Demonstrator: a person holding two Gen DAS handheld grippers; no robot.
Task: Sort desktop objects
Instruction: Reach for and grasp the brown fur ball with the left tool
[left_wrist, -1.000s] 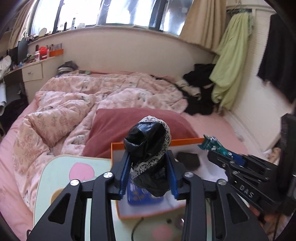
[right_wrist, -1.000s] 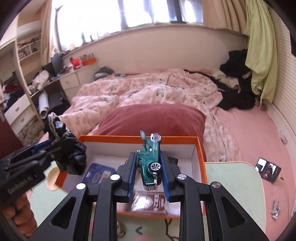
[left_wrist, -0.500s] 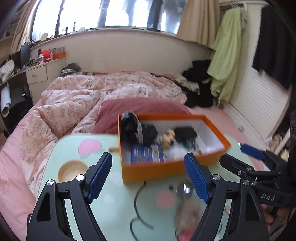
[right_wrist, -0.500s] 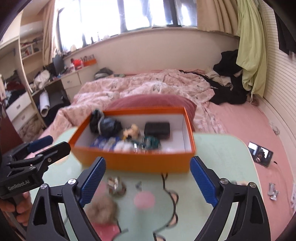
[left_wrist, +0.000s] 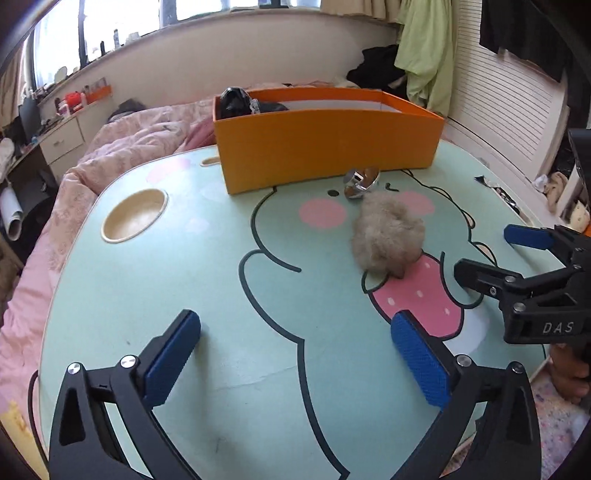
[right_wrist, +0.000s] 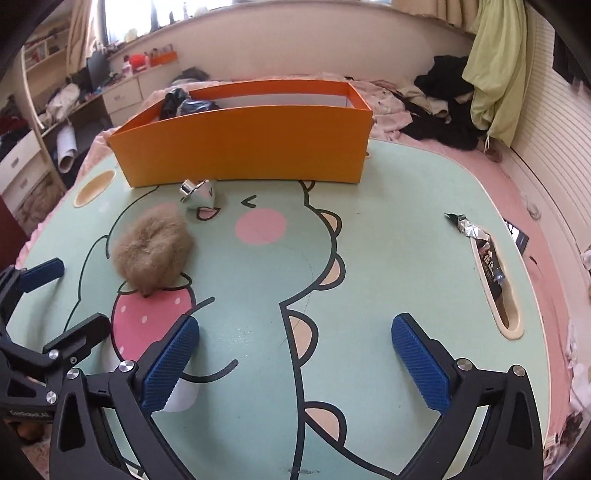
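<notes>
An orange box (left_wrist: 325, 147) (right_wrist: 243, 144) stands at the far side of the green cartoon-print table (left_wrist: 184, 280) (right_wrist: 388, 240). A black bundle (left_wrist: 236, 99) (right_wrist: 177, 101) pokes above its left end. A fluffy beige scrunchie (left_wrist: 386, 236) (right_wrist: 151, 251) lies on the table, and a small shiny metal piece (left_wrist: 360, 181) (right_wrist: 197, 194) lies just in front of the box. My left gripper (left_wrist: 295, 354) is open and empty, low over the near table. My right gripper (right_wrist: 295, 358) is open and empty too; it also shows in the left wrist view (left_wrist: 491, 258), right of the scrunchie.
A foil wrapper (right_wrist: 467, 229) and a dark packet in the table's slot (right_wrist: 491, 269) lie at the right. A round cup recess (left_wrist: 133, 214) is at the left. A bed with pink bedding (left_wrist: 129, 144) lies beyond the table, a desk (right_wrist: 122, 92) at far left.
Both grippers let go of the black bundle and the green toy car into the box, opened wide, and pulled back and down to the near side of the table.
</notes>
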